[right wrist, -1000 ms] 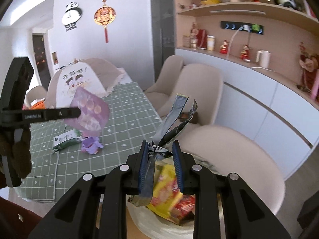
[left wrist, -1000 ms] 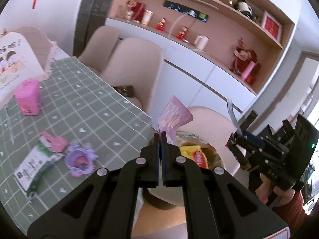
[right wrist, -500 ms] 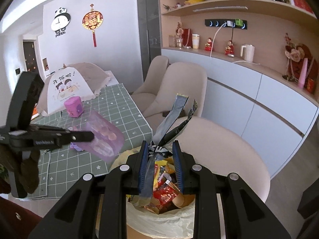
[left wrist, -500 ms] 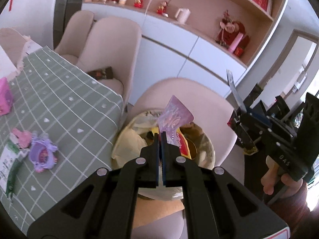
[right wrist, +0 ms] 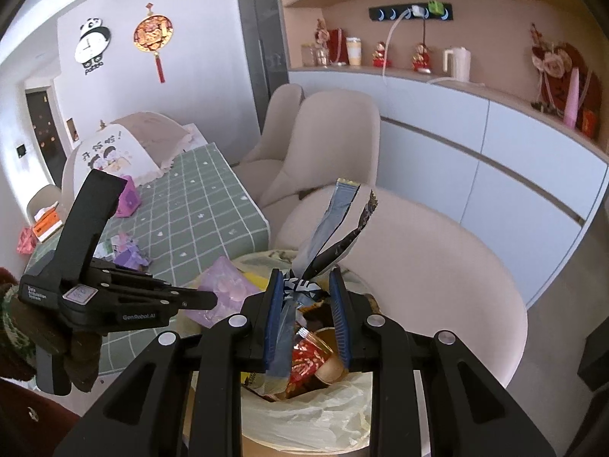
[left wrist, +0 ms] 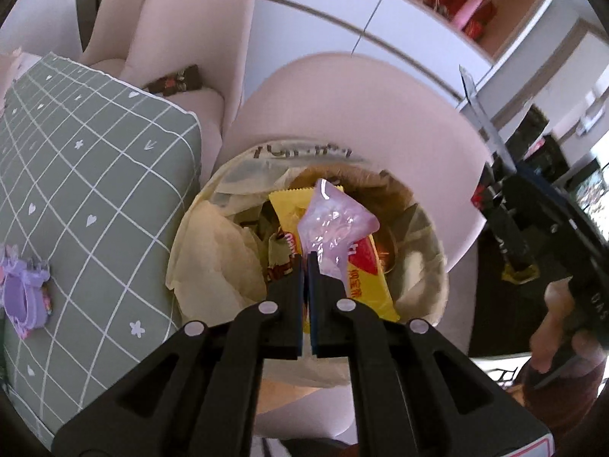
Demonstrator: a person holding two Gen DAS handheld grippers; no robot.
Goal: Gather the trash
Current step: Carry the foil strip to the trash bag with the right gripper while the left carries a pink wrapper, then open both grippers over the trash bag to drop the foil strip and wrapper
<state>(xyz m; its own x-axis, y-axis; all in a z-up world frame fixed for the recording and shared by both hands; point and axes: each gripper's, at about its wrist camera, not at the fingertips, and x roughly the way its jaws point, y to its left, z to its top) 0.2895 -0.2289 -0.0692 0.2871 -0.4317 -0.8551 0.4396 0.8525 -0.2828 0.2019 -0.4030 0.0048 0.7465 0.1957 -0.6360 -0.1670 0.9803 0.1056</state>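
Note:
My left gripper (left wrist: 306, 262) is shut on a corner of a crumpled lilac wrapper (left wrist: 335, 224), pointing steeply down over the open trash bin (left wrist: 213, 228). The bin has a pale liner and holds a yellow snack bag (left wrist: 365, 278) and other wrappers. In the right wrist view the left gripper (right wrist: 211, 299) comes in from the left with the lilac wrapper (right wrist: 224, 293) just above the bin's liner (right wrist: 304, 419). My right gripper (right wrist: 306, 278) is shut on a bunched silver and dark wrapper (right wrist: 335, 224) whose strips stick up, held over the near side of the bin.
A table with a green checked cloth (left wrist: 95, 175) lies left of the bin, with a purple plastic piece (left wrist: 23, 297) on it. Beige chairs (left wrist: 361, 114) stand behind the bin; a dark wrapper (left wrist: 175, 82) lies on one seat. A mesh food cover (right wrist: 114, 152) is farther back.
My left gripper has swung from the table's edge to above the bin, dropping and tipping downward with the lilac wrapper. My right gripper has sunk closer to the bin, still holding the silver wrapper.

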